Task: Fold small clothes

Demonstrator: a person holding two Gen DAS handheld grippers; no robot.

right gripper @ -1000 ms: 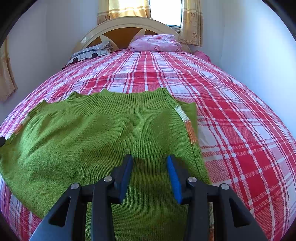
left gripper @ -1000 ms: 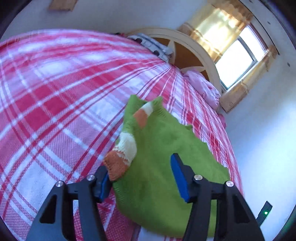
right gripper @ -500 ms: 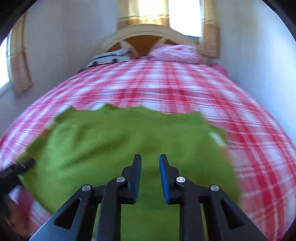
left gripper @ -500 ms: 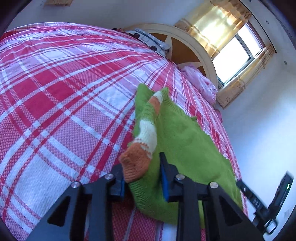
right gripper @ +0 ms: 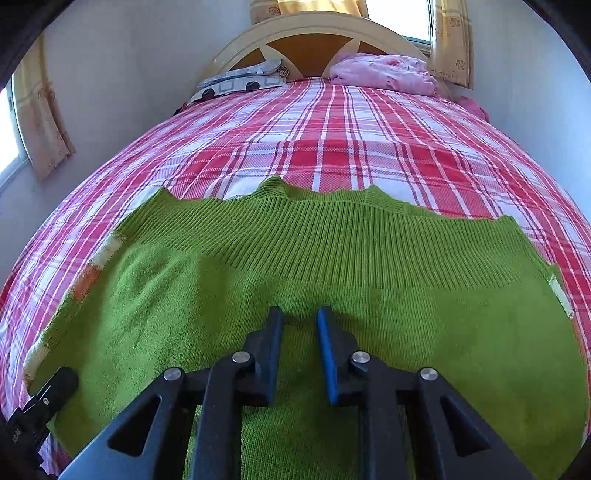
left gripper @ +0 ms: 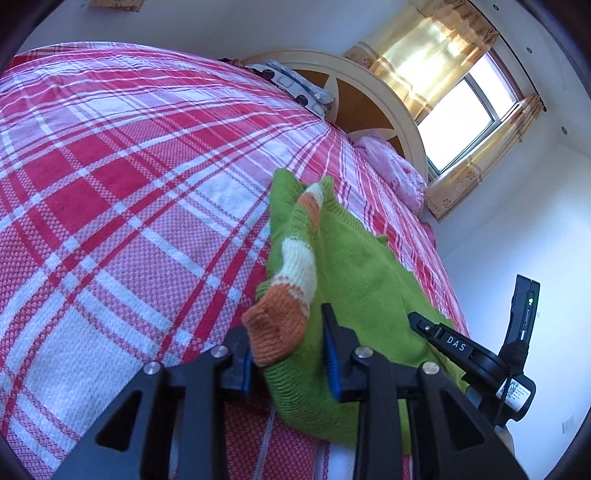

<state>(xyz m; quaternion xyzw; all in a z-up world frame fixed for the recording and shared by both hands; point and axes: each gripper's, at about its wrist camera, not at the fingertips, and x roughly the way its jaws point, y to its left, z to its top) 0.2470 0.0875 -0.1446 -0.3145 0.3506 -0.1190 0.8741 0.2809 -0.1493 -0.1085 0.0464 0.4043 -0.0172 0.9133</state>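
A green knit sweater (left gripper: 362,269) with orange-and-white striped sleeves lies on the red plaid bed (left gripper: 129,184). In the left wrist view my left gripper (left gripper: 288,354) holds the orange cuff (left gripper: 277,325) and the bunched green edge between its pads, and its jaws are easing open slightly. In the right wrist view the sweater (right gripper: 332,251) spreads wide, ribbed hem towards the headboard. My right gripper (right gripper: 299,332) sits over the sweater's middle, its jaws narrow with green knit filling the gap. Each gripper shows in the other's view: the right gripper (left gripper: 443,339), the left gripper (right gripper: 48,398).
A pink pillow (right gripper: 384,70) and a patterned pillow (right gripper: 240,79) rest against the cream headboard (right gripper: 314,33). A curtained window (left gripper: 465,110) is behind it. A white wall runs close along the bed's right side. Plaid bedspread (right gripper: 332,140) stretches beyond the sweater.
The left jaws closed from wide apart onto the cuff and sweater edge. The right jaws narrowed, and that gripper slid left from near the sweater's right side to its middle.
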